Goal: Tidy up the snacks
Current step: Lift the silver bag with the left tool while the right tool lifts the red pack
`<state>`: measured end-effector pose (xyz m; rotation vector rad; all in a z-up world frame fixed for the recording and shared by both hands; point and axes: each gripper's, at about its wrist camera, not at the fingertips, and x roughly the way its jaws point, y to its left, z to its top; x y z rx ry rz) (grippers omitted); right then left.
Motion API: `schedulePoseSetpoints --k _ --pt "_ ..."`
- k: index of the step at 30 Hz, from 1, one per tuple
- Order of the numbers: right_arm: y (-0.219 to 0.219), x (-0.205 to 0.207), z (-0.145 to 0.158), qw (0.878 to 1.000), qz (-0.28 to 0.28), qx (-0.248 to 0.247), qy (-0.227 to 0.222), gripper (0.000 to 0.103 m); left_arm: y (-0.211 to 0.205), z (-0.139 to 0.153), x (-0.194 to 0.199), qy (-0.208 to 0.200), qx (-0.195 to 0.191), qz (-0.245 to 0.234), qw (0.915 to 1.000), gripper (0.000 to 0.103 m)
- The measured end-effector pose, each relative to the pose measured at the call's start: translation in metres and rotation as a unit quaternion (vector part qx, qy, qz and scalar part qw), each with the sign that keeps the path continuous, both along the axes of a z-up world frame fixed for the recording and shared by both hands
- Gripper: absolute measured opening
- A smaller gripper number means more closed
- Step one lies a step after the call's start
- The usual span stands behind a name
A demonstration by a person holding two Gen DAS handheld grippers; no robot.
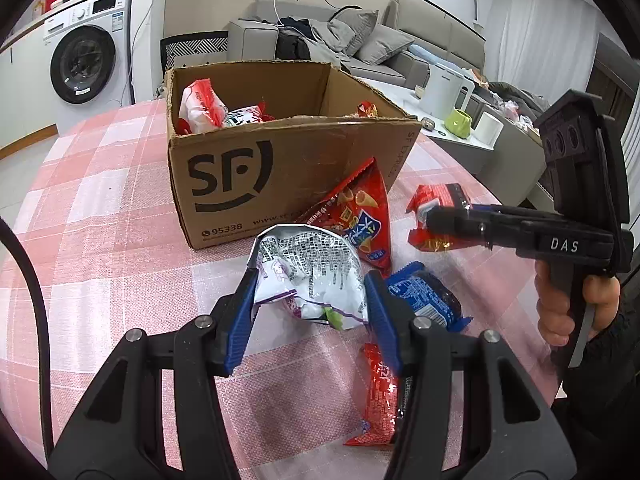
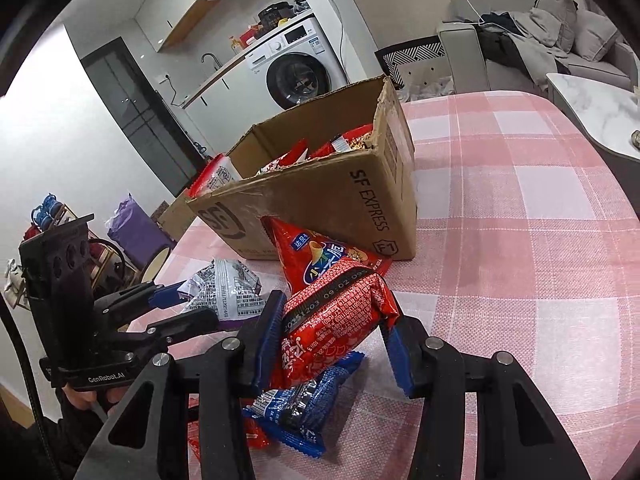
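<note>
Left wrist view. Left gripper [image 1: 310,300], blue pads clamped on a crumpled silver-and-white snack bag [image 1: 308,276] held clear of the pink checked tablecloth [image 1: 100,208]. Behind it, an open SF cardboard box [image 1: 256,168] holding several packets, among them a white-and-red one [image 1: 198,108]. Leaning on the box's front wall, a red cone-snack bag [image 1: 360,216]. Just right of the left gripper, a blue cookie packet [image 1: 428,296] flat on the cloth; nearer the camera, a red packet [image 1: 378,396] partly hidden by the right finger. At right, the right gripper [image 1: 430,224], gripped in a hand [image 1: 568,312], closed on a red wrapped packet [image 1: 436,200]. In the background, a washing machine [image 1: 86,56], a grey sofa [image 1: 360,32] and a white kettle [image 1: 446,92].

Right wrist view. Right gripper [image 2: 332,332], fingers pressed on either side of the red wrapped packet [image 2: 336,320], lifted above the cloth [image 2: 520,240]. Beneath it, the blue cookie packet [image 2: 300,412]. Behind, the cone-snack bag [image 2: 316,260] against the box [image 2: 320,208]. At left, the left gripper [image 2: 184,308] shut on the silver bag [image 2: 228,292].
</note>
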<state>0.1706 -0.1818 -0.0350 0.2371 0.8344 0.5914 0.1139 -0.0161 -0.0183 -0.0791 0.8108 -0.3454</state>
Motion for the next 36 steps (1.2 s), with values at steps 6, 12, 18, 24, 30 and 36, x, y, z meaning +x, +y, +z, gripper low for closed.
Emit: schedulePoseSetpoints --k 6,12,18,24,30,36 --pt "-0.002 0.000 0.002 1.000 -0.001 0.002 -0.001 0.047 0.003 0.005 -0.004 -0.003 -0.004 -0.008 1.0000 0.050" --pt "-0.003 -0.002 0.004 1.000 0.000 0.004 -0.005 0.047 0.004 0.012 -0.009 -0.012 -0.006 -0.013 0.9998 0.050" --pt "-0.004 -0.007 0.015 1.000 0.001 0.011 -0.019 0.047 0.010 0.026 -0.019 -0.026 -0.014 -0.015 0.9994 0.050" --pt "-0.006 -0.012 0.026 0.999 -0.001 0.019 -0.033 0.048 0.013 0.044 -0.032 -0.048 -0.020 -0.010 0.9986 0.050" --pt "-0.006 -0.017 0.036 0.999 -0.003 0.023 -0.044 0.048 0.025 0.062 -0.040 -0.067 -0.029 0.005 0.9973 0.050" --pt "-0.005 -0.020 0.040 0.999 -0.003 0.023 -0.049 0.048 0.034 0.069 -0.044 -0.067 -0.031 0.009 0.9972 0.047"
